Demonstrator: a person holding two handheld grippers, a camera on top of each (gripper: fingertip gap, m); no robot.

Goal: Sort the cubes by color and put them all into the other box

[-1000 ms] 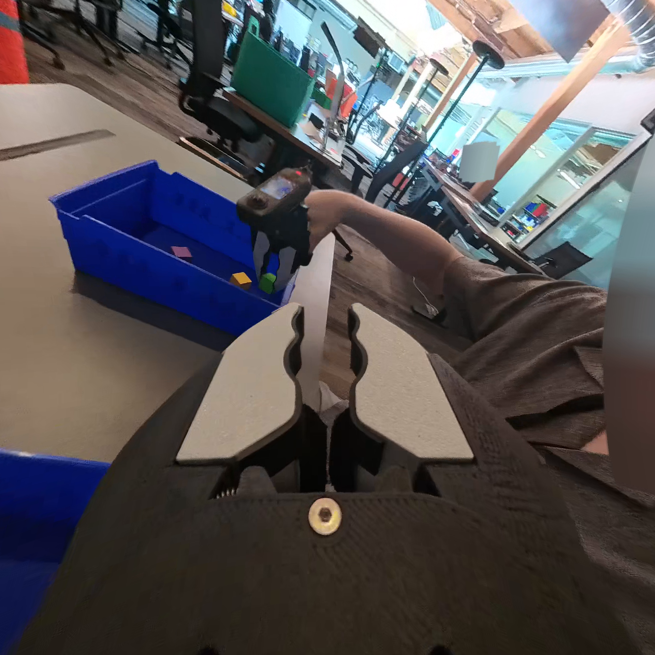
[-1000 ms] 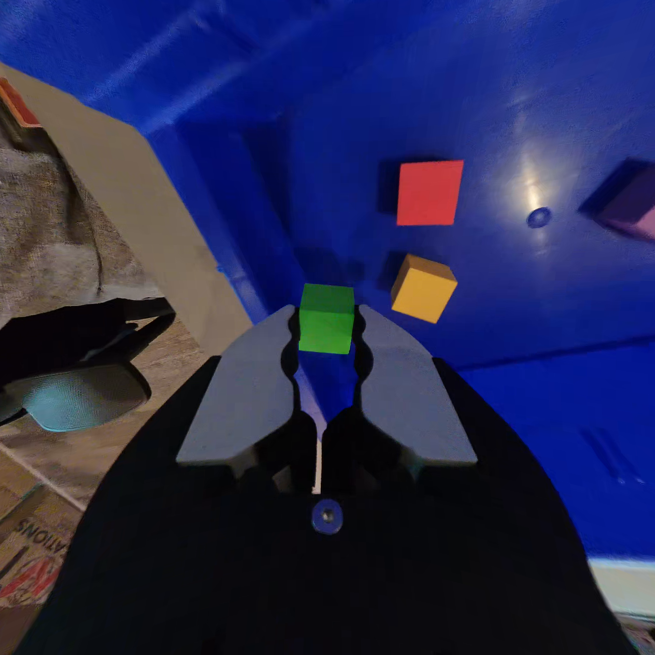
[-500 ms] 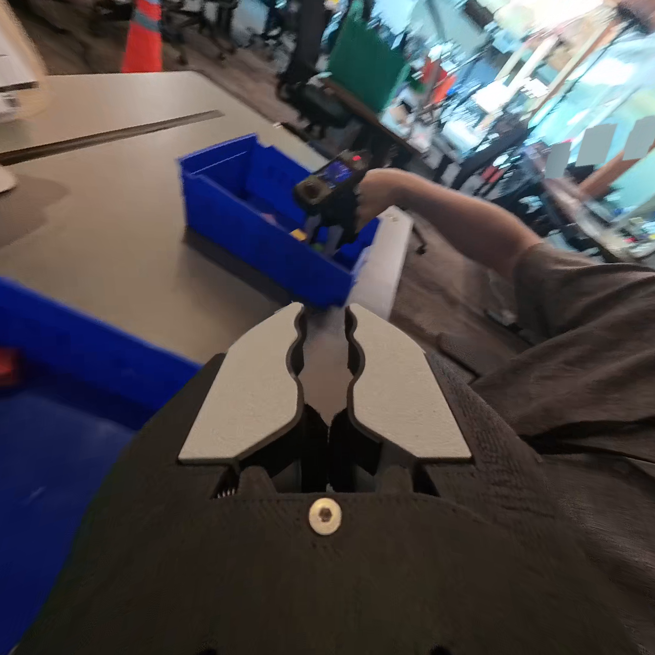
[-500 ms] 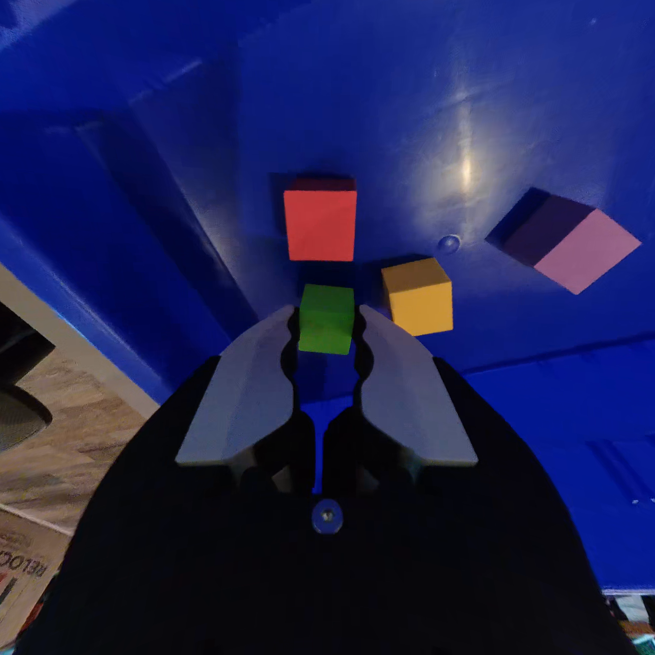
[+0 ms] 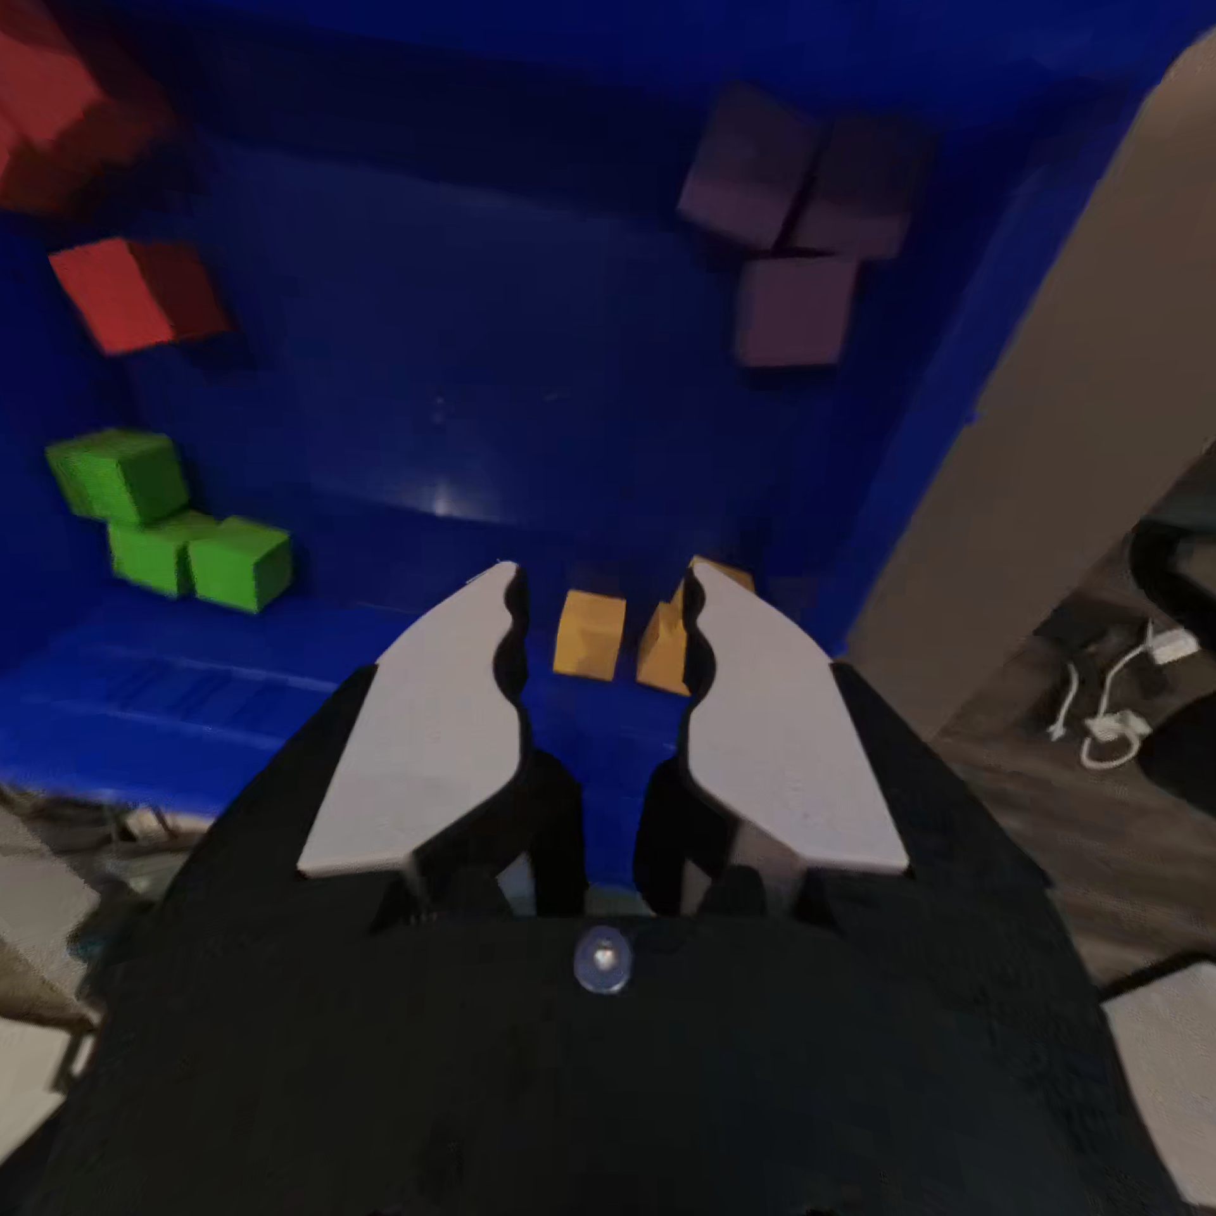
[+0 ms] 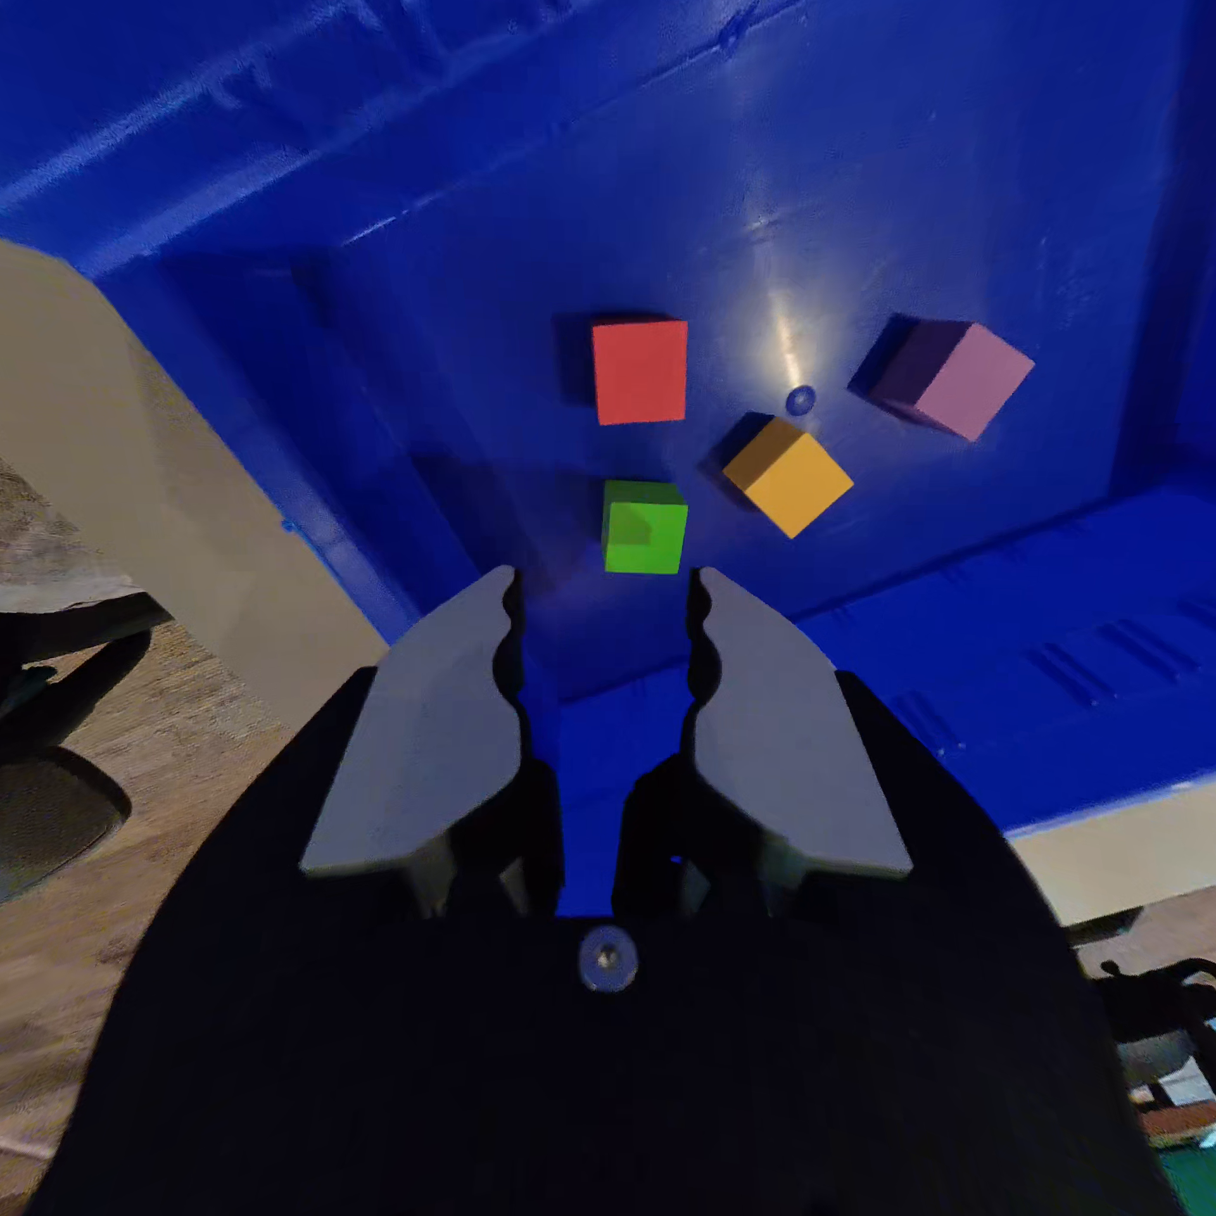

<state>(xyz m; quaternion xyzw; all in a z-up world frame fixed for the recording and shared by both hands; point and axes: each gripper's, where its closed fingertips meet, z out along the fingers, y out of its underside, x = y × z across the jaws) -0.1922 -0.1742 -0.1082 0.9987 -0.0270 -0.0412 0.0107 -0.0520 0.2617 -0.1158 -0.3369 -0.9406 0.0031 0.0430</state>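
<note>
A: What has changed at the right gripper (image 6: 602, 579)?

B: Its jaws, pinching the green cube (image 6: 643, 528) a second ago, now stand spread; the cube lies free just ahead on the blue bin (image 6: 987, 164) floor, red cube (image 6: 639, 372) beyond.

A: And the left gripper (image 5: 602, 579)?

B: Spread too, empty, now over another blue bin (image 5: 428, 408), two yellow cubes (image 5: 587, 633) just past its tips.

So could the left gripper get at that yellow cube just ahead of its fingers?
Probably yes. The left gripper is open, and the yellow cube lies on the blue bin floor between its fingertips; a second yellow cube sits close by the right fingertip.
</note>
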